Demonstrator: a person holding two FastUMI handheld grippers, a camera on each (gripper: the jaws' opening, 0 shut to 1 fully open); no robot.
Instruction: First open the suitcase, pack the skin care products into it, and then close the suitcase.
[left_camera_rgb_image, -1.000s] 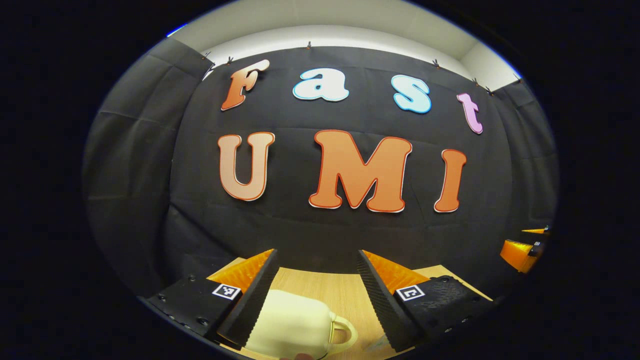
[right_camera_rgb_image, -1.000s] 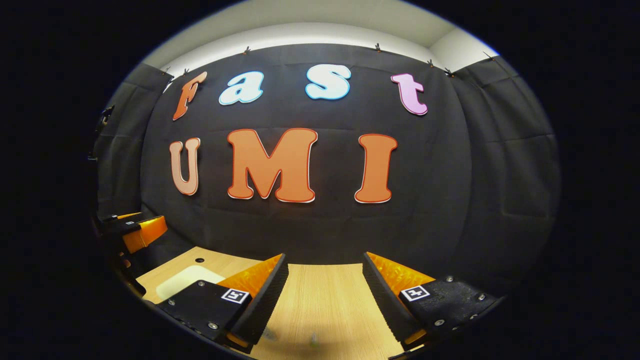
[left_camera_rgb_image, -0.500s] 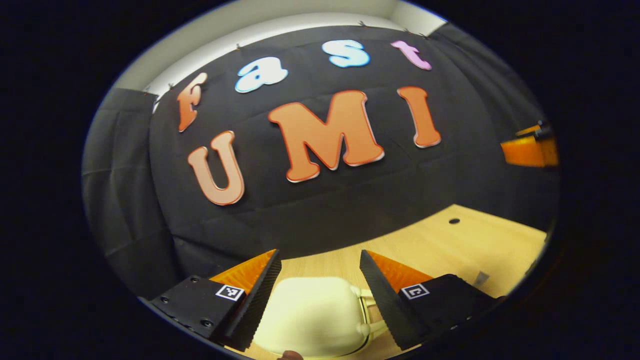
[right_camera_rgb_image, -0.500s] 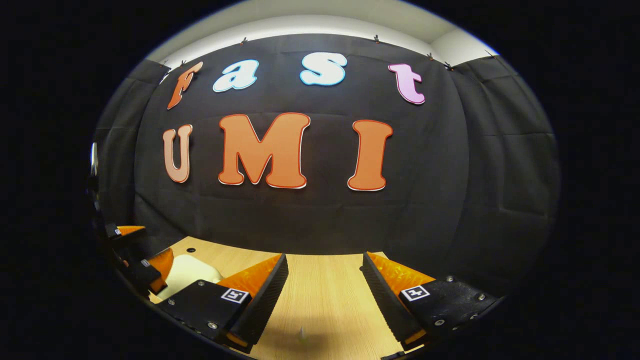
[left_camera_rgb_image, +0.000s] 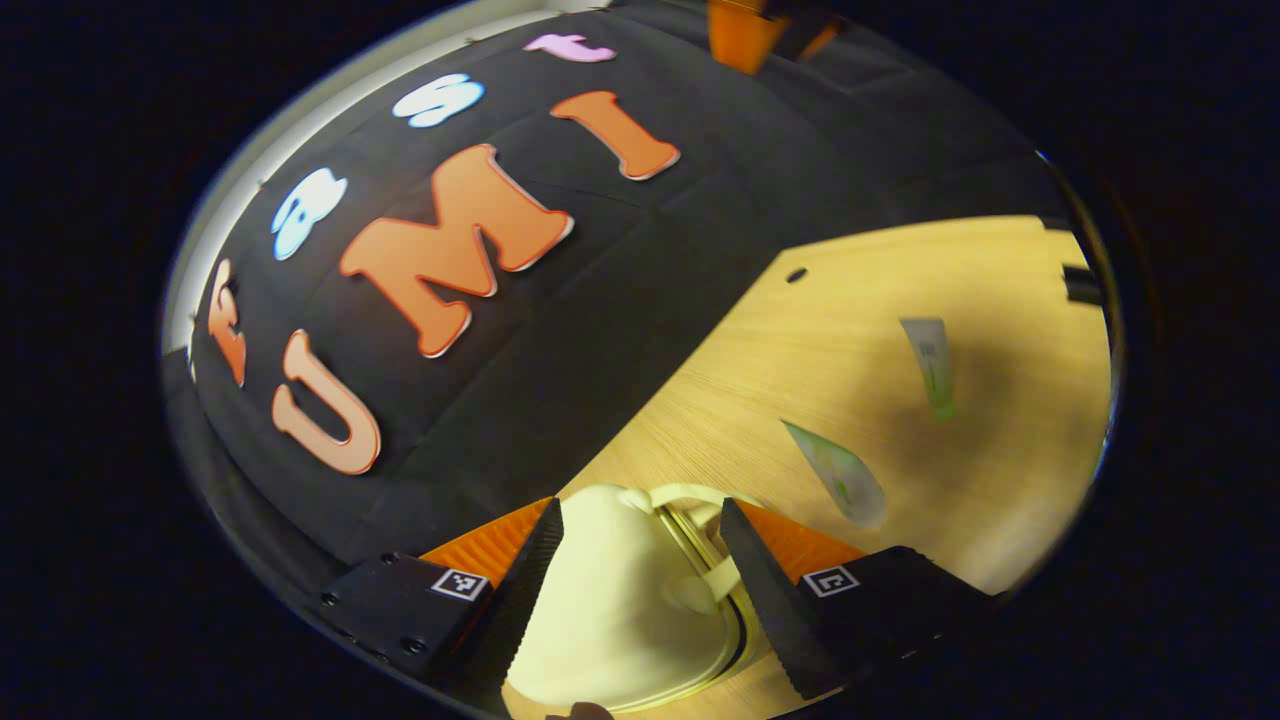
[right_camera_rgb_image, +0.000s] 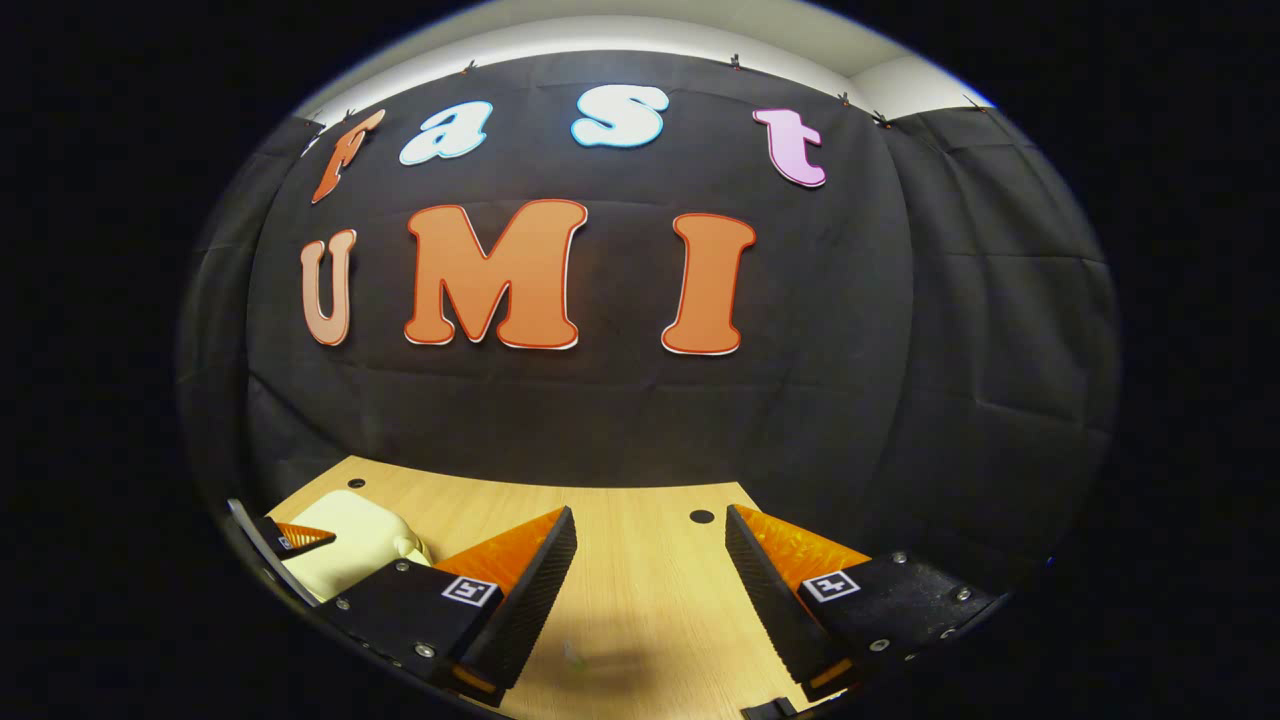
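While the left gripper view was tilted hard, its own left gripper (left_camera_rgb_image: 640, 590) stood with fingers spread, released, the cream suitcase (left_camera_rgb_image: 620, 620) lying between them on the wooden table (left_camera_rgb_image: 850, 300). Whether either finger touched the case could not be told. Suitcase: small, pale, rounded shell, lid down, handle (left_camera_rgb_image: 690, 495) at its far end, lying flat on the table.

Item two: a skin care tube (left_camera_rgb_image: 838, 472), pale with green marking, flat on the table just right of the suitcase and apart from it. Item three: a second tube (left_camera_rgb_image: 930, 365), similar, farther right and well apart from the first. A dark round hole (left_camera_rgb_image: 796, 275) sat in the tabletop near the black cloth wall (left_camera_rgb_image: 600, 330).

Item four: right gripper (right_camera_rgb_image: 650, 590), fingers likewise spread and grasping nothing, hanging above bare table. In the right gripper view the suitcase (right_camera_rgb_image: 345, 545) lay at the far left with a finger of the left gripper (right_camera_rgb_image: 285, 540) beside it. Another hole (right_camera_rgb_image: 702, 517) showed near the wall (right_camera_rgb_image: 620, 420).
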